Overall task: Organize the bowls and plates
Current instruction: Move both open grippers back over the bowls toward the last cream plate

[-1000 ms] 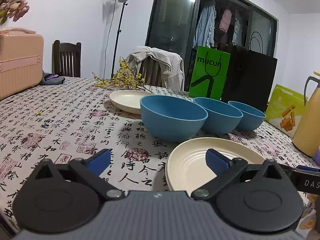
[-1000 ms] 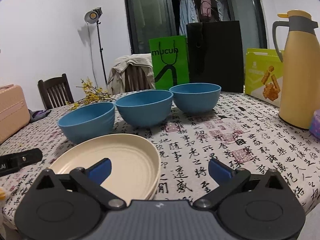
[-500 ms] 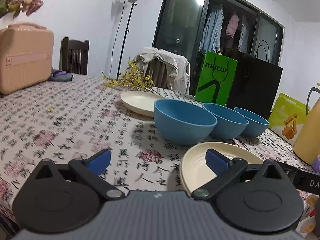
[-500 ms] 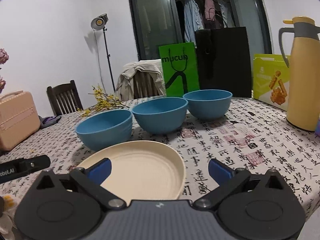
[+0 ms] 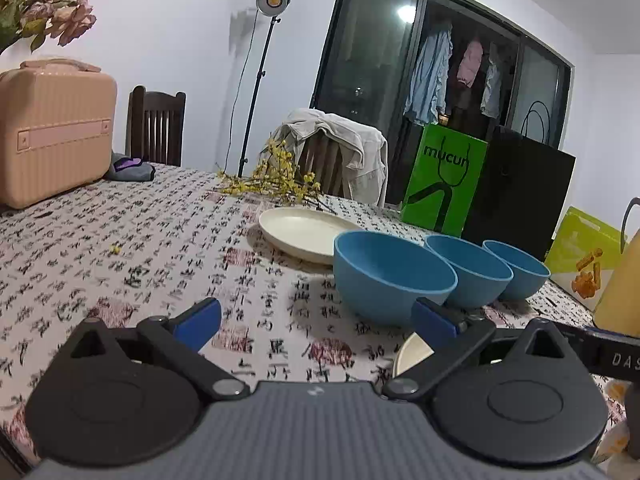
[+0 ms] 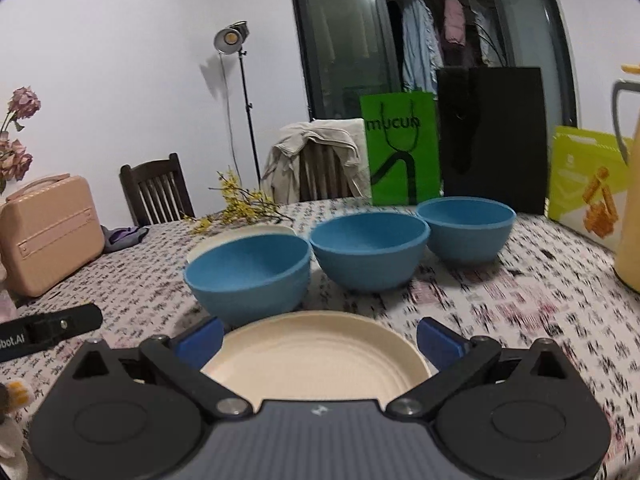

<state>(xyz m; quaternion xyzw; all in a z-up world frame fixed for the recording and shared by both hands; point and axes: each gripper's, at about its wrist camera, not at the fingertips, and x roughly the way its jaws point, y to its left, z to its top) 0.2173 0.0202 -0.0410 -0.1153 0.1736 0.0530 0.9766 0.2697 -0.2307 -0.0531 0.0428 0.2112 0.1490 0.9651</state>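
Note:
Three blue bowls stand in a row on the patterned tablecloth: near bowl (image 6: 250, 274), middle bowl (image 6: 370, 250), far bowl (image 6: 466, 232). A cream plate (image 6: 316, 356) lies in front of them, between the open fingers of my right gripper (image 6: 318, 340). A second cream plate (image 5: 304, 232) rests behind the near bowl (image 5: 392, 276). My left gripper (image 5: 316, 320) is open above the bare cloth, left of the near bowl; only a sliver of the front plate (image 5: 412, 354) shows by its right finger.
A pink case (image 5: 52, 128) sits at the table's left. Yellow flower sprigs (image 5: 276, 180), a green bag (image 5: 444, 176) and a black bag (image 5: 516, 196) line the back. A yellow thermos (image 6: 628, 208) and a lime box (image 6: 584, 184) stand right. Chairs surround the table.
My right gripper has slid left, so the front plate now lies centred between its fingers. The left gripper swung left and back, leaving that plate mostly out of its view.

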